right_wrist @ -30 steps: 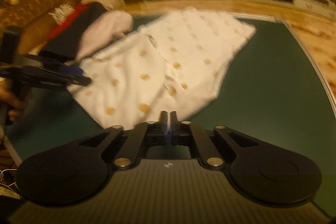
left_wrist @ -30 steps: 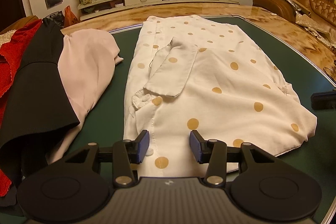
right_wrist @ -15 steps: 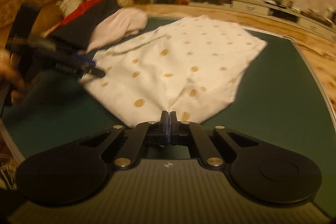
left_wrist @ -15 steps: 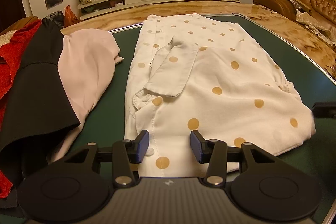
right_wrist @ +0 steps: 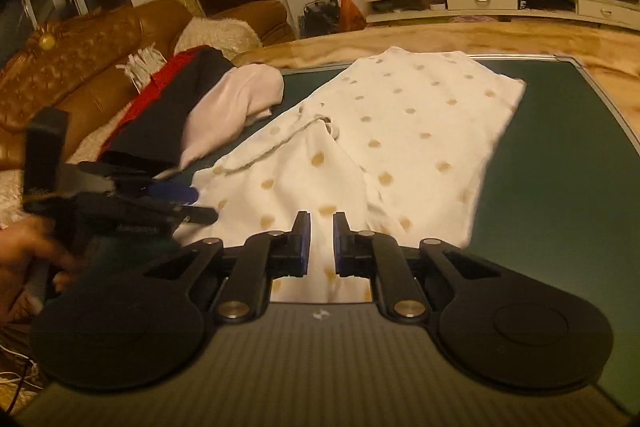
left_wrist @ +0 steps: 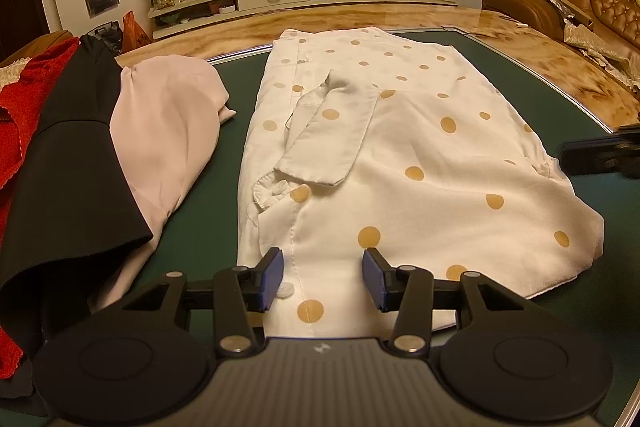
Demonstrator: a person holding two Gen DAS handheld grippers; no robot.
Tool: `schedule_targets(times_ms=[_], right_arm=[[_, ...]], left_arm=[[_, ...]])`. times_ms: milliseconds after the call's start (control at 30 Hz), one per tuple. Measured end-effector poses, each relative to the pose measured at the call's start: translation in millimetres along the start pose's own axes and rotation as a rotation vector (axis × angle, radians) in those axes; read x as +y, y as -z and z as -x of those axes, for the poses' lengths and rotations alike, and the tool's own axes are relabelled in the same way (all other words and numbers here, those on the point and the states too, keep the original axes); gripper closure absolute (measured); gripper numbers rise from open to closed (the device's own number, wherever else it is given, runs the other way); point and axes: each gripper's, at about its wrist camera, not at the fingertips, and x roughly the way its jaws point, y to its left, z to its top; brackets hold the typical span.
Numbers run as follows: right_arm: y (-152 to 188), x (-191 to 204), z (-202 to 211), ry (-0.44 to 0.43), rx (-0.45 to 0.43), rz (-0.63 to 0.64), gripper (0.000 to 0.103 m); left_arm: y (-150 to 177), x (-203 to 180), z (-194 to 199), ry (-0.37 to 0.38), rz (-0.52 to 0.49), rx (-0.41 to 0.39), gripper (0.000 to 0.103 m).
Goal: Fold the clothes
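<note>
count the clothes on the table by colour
white with gold dots: 1
pale pink: 1
black: 1
red: 1
total: 4

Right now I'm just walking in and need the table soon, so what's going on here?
A person is folding clothes with a handheld gripper in each hand. A white polka-dot garment lies spread on the green table, one sleeve folded across it. The left gripper is open over its near hem; the right gripper is slightly open over a corner, gripping nothing. A pink garment and black garment wait alongside.
</note>
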Motion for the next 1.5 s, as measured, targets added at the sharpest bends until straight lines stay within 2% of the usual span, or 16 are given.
schedule_targets(times_ms=[100,200,267,400,433,467,500,600,667,733,967,1167,1267,1300,1433,1500], right_arm=[[-12,2,-31,-0.064,0.090,0.008,0.088],[-11,-10,-50,0.087,0.155,-0.014,0.088],[-10,-29,-48,0.114,0.146,-0.079,0.089],[-16,-31,-31,0.073,0.081,-0.091,0.088],[-19,-28,-30,0.066,0.071,-0.084,0.076],[-21,-26,-33,0.063,0.074,-0.084,0.056],[-23,-24,-37,0.062,0.078,-0.084,0.049],[-26,-17,-48,0.063,0.081,-0.058,0.049],[-25,-14,-56,0.068,0.087,-0.042,0.053],[-24,-16,-62,0.060,0.113,-0.063,0.098],[-26,-35,-59,0.070,0.082,-0.140,0.100],[-24,-45,-62,0.150,0.086,-0.145,0.098],[-26,-43,-43,0.103,0.029,-0.130,0.098],[-27,-37,-35,0.054,0.014,-0.092,0.097],[-21,3,-27,-0.078,0.043,0.121,0.061],[-12,15,-39,-0.035,0.102,0.215,0.059]], left_arm=[[0,0,0,0.002,-0.005,0.001,0.053],[0,1,0,0.006,-0.009,-0.001,0.053],[0,0,0,0.006,-0.015,-0.001,0.053],[0,1,0,0.010,-0.015,-0.001,0.053],[0,1,0,0.010,-0.013,-0.002,0.053],[0,1,0,0.009,-0.011,-0.001,0.053],[-1,1,-1,0.008,-0.009,0.000,0.053],[-1,0,0,0.007,-0.009,0.002,0.053],[0,1,0,0.010,-0.011,0.002,0.052],[0,2,0,0.014,-0.013,0.001,0.052],[1,3,0,0.018,-0.018,-0.005,0.052],[-1,3,6,0.033,-0.028,-0.018,0.051],[-3,3,12,0.050,-0.038,-0.036,0.047],[-4,3,14,0.056,-0.041,-0.042,0.046],[-6,1,22,0.087,-0.069,-0.065,0.042],[-4,-2,25,0.092,-0.101,-0.059,0.035]])
